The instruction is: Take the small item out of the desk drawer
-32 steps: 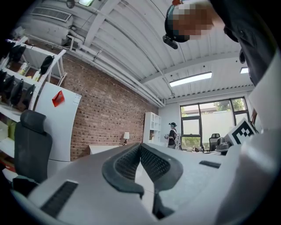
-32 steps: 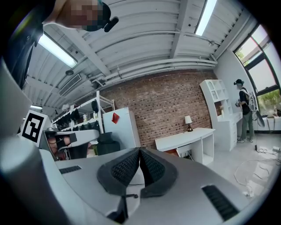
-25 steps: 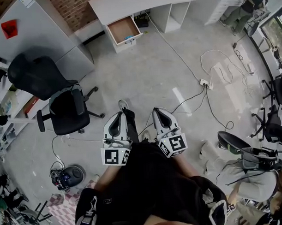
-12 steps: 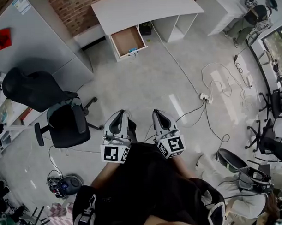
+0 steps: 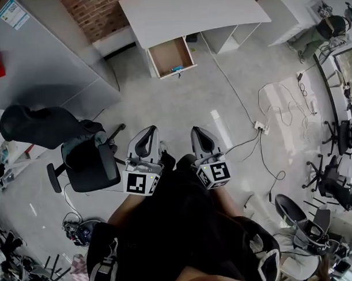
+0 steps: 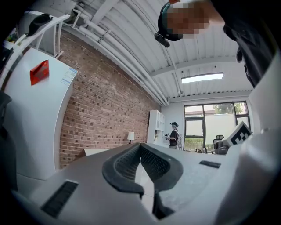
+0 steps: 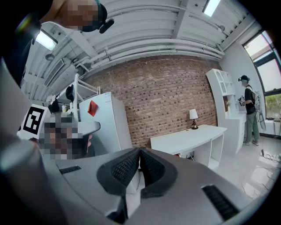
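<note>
Head view, set against a second ago: stands closer to the white counter, now wider along the top edge and shifted to the right. Points to a walk toward it under way, with nothing reached yet. Shows the black office chair slid up the left side too, in keeping with that walk. Brings the open drawer larger and nearer the middle of the frame, pulled out from under the counter's left part, its brown bottom facing the camera.

Holds the left hand-held gripper and the right hand-held gripper side by side at the waist as before, well apart from the drawer. Reads both as closed and empty: jaws pressed together in the left gripper view and likewise in the right gripper view, nothing between them. Judged from this, calls for more approach, then parted jaws before any reach.

Places the small item inside the drawer at its front edge, right of middle.

Hard to make out:
- Gives the item only as a blue-teal speck, too small for shape or kind.
- Hides the drawer's back under the counter top.
- Leaves the drawer out of both gripper views, aimed at brick wall and ceiling.
- Catches only the counter past the right jaws.
</note>
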`<action>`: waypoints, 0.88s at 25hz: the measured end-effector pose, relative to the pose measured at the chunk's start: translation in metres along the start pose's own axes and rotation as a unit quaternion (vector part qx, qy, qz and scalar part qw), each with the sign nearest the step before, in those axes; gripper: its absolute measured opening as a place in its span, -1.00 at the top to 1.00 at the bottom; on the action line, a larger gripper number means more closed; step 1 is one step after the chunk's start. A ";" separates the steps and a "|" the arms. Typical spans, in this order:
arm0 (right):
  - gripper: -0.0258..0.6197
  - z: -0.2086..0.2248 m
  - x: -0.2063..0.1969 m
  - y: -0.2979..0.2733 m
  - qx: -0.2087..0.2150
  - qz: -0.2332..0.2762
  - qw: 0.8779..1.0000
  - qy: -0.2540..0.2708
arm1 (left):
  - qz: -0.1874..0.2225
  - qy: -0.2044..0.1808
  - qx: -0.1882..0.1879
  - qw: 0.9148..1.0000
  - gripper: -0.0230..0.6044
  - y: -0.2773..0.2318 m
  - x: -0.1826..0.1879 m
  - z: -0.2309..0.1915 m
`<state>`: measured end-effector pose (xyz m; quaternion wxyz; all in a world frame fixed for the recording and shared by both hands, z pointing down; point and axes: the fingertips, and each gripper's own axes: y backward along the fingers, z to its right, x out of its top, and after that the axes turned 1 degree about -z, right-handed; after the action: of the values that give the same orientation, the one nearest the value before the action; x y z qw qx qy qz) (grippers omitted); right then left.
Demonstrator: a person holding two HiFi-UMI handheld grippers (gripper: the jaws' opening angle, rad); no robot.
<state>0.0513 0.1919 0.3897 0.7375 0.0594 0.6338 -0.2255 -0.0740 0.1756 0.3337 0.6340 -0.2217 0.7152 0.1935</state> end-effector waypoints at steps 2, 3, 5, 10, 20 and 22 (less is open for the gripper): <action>0.84 0.006 0.001 -0.018 -0.003 -0.005 1.000 0.001 | -0.004 0.004 0.006 1.000 0.90 -0.009 -0.003 -0.015; 0.84 0.009 0.001 -0.025 -0.004 -0.009 1.000 0.000 | -0.006 0.007 0.009 1.000 0.90 -0.011 -0.004 -0.021; 0.84 0.016 0.000 -0.040 -0.008 -0.015 1.000 0.002 | -0.009 0.016 0.014 1.000 0.90 -0.018 -0.007 -0.031; 0.84 0.035 -0.003 -0.090 -0.009 -0.028 1.000 0.002 | -0.018 0.032 0.015 0.999 0.90 -0.048 -0.019 -0.055; 0.84 0.090 0.000 -0.207 0.011 -0.058 0.998 0.003 | -0.030 0.034 0.030 0.999 0.90 -0.147 -0.024 -0.114; 0.84 0.102 -0.001 -0.236 0.017 -0.068 0.998 0.004 | -0.035 0.033 0.035 0.998 0.90 -0.173 -0.025 -0.130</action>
<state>0.0480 -0.0564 0.4566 0.7168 0.0295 0.6355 -0.2853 -0.0813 -0.0379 0.3749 0.6238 -0.2304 0.7339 0.1385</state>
